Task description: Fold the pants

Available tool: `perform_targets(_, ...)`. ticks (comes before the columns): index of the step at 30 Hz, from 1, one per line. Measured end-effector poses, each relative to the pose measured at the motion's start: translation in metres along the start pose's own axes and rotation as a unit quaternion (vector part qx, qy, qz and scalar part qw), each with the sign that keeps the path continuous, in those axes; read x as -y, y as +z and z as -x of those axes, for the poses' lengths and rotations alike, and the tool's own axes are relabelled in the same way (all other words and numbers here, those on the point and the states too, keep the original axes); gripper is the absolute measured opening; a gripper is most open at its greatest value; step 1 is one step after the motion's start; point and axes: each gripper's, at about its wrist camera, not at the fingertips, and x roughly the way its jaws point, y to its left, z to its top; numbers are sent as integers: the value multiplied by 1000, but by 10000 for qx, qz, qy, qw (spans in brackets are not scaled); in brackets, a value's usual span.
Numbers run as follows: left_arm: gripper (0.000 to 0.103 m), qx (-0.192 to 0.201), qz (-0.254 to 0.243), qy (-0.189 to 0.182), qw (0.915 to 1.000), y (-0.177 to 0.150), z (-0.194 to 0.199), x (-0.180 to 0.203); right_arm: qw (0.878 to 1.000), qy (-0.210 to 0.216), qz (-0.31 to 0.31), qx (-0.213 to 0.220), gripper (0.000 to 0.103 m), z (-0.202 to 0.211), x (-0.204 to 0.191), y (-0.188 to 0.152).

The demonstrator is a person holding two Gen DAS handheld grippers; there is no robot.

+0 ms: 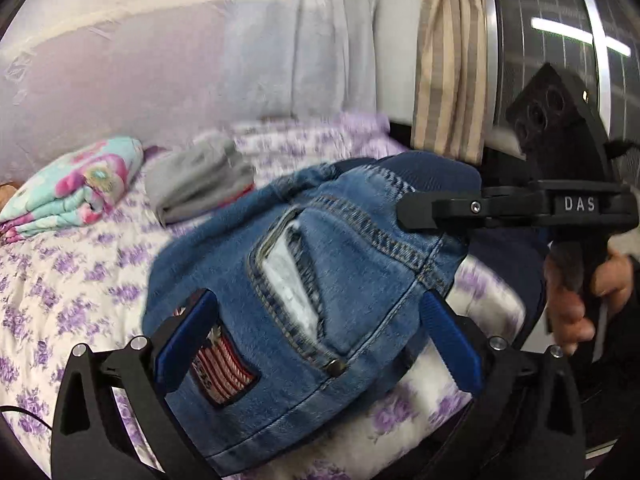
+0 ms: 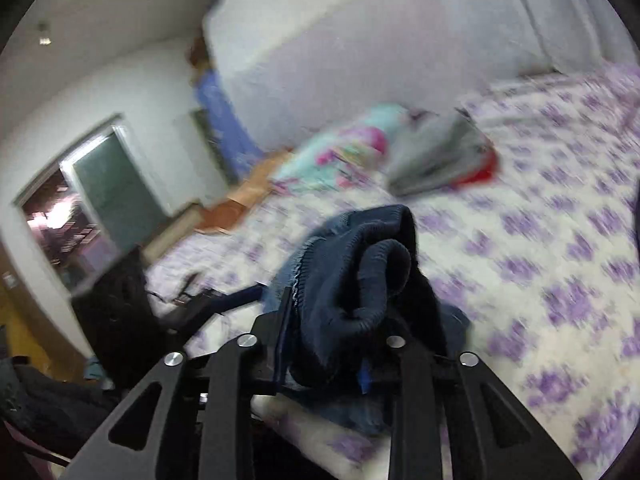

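Small blue denim pants (image 1: 320,280) with a flag patch (image 1: 222,368) and a dark knit waistband lie bunched on the flowered bed. My left gripper (image 1: 320,328) is open, its blue pads on either side of the denim without pinching it. My right gripper (image 1: 408,210) reaches in from the right and is shut on the waistband edge. In the right wrist view the right gripper (image 2: 340,320) is shut on the dark knit waistband (image 2: 360,272), lifted a little off the bed. The left gripper (image 2: 224,300) shows at its left.
The bed has a white cover with purple flowers (image 1: 60,280). A folded flowery blanket (image 1: 76,192) and a folded grey garment (image 1: 196,180) lie at the back left. A striped curtain (image 1: 448,60) and dark window are at the right. A doorway (image 2: 80,208) shows beyond the bed.
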Motion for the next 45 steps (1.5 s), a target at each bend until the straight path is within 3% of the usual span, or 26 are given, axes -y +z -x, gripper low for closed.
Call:
perform_targets(1,99,-449,8,5,9990,-8,-22,-2,9989,-271,-255,-285,41,-16,18,-12)
perform_targets(3,99,-1015,99,-91,9947,-24,-56,-8,9930,-295,-945,-647,40,-43,53,-40)
perform_targets(6,99,-813,-117,-125,9965,-25,-48,0,9937,27,-1080,-286,45,-27,58,-49)
perform_targets(8,99,-741,-188,-416,9962,-18,-30,6,9966,-238,-770,186,51,1,42,-36)
perform_targets(9,99,-657,-210,-482,9965,-15,-21,7,9964,-297,-498,626,58,23,30,-26)
perform_targets(12,99,-362,-369,-768,9957,-14,-1,13,9934,20,65,1146,70,46,1,-2)
perform_targets(15,99,-758,-246,-802,9936,-27,-21,14,9950,506,368,780,70,17,-22,21)
perform_targets(16,99,-1020,-123,-811,9914,-34,-36,10,9965,571,446,423,70,-9,-27,25)
perform_targets(17,98,-1068,-91,-765,9913,-42,-44,9,9977,422,486,220,70,-25,-24,26)
perform_targets(20,98,-945,-294,-580,9934,-51,-44,18,9947,-748,76,-701,63,-96,25,15)
perform_targets(21,98,-944,-338,-602,9931,-52,-45,20,9928,-876,-85,-819,53,-109,42,11)
perform_targets(23,98,-867,-371,-706,9930,-52,-43,19,9947,-489,-597,-680,53,-115,72,1)
perform_targets(25,98,-851,-346,-784,9927,-49,-38,16,9958,-386,-651,-515,52,-100,67,0)
perform_targets(27,98,-816,-135,-984,9917,-45,-26,5,9979,-260,-570,-188,59,-72,54,-1)
perform_targets(29,98,-651,179,-1193,9906,-37,-6,-13,9972,-238,-699,117,79,-43,55,0)
perform_targets(30,98,-506,318,-1172,9913,-37,6,-23,9964,-351,-702,317,95,-23,57,-3)
perform_targets(31,98,-383,474,-1117,9919,-37,15,-35,9955,-445,-695,461,100,-12,58,-1)
perform_targets(32,98,-312,745,-1041,9913,-39,23,-53,9945,-486,-724,583,100,3,62,-6)
perform_targets(34,98,-364,1301,-974,9860,-44,25,-85,9938,-387,-955,409,100,8,77,-16)
perform_targets(36,98,-601,2069,-958,9718,-58,16,-120,9921,-86,-1249,20,100,3,89,-35)
perform_targets(38,98,-816,2605,-1180,9547,-69,1,-137,9895,98,-1411,-295,100,-11,98,-49)
perform_targets(40,98,-900,2743,-1266,9490,-69,-15,-142,9851,257,-1612,-548,100,-29,101,-61)
perform_targets(42,98,-1025,2742,-1595,9428,-66,-31,-135,9800,473,-1829,-629,100,-41,104,-66)
perform_targets(45,98,-1179,2529,-1427,9496,-59,-49,-125,9738,883,-1993,-644,100,-58,102,-59)
